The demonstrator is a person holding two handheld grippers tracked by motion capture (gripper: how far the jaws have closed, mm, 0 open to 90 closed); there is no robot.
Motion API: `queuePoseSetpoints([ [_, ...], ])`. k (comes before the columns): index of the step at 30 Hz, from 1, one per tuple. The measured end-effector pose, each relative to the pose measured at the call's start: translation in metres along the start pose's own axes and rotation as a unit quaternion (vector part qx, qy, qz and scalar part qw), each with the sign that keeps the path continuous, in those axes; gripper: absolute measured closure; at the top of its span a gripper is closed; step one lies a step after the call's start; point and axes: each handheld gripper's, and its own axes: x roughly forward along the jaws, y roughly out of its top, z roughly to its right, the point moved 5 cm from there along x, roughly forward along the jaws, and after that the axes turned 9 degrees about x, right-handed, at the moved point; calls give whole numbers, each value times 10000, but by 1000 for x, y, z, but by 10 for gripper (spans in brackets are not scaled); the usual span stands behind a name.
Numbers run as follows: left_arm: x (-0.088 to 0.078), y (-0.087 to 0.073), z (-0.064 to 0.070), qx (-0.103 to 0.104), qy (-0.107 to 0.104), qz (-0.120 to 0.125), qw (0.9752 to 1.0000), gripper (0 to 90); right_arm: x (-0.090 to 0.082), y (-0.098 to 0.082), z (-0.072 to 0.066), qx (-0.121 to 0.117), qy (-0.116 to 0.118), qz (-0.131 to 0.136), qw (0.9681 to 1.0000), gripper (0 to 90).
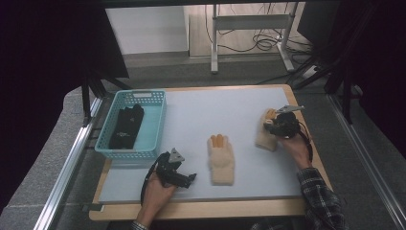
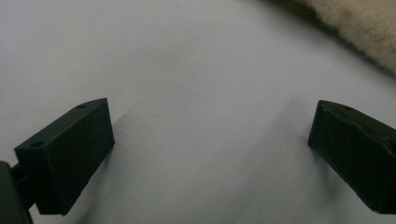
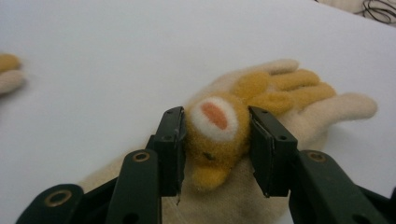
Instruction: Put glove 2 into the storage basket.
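2 fuzzy cream-and-orange gloves on white mat | right gripper clamped on bear-face patch of right glove | left gripper wide open, empty, beside middle glove

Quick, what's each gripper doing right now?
Left gripper: open, holding nothing, resting on the mat.
Right gripper: closed on the cream glove, at its yellow animal patch.

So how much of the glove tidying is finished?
A dark pair of gloves already lies in the turquoise basket. In hand: the right gripper is clamped on the yellow animal head of one cream glove on the mat. The other cream glove lies untouched mid-table, and the left gripper rests open beside it. Both cream gloves probably go in next.
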Motion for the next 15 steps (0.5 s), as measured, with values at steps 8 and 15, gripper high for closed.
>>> queuePoseSetpoints([
  [8, 0, 0, 0, -4, 1, 2, 10000, 4, -23, 5, -29, -131, 414, 213, 9988, 577],
  [15, 0, 0, 0, -14, 5, 12, 10000, 4, -49, 9, -65, -315, 939, 402, 9943, 579],
])
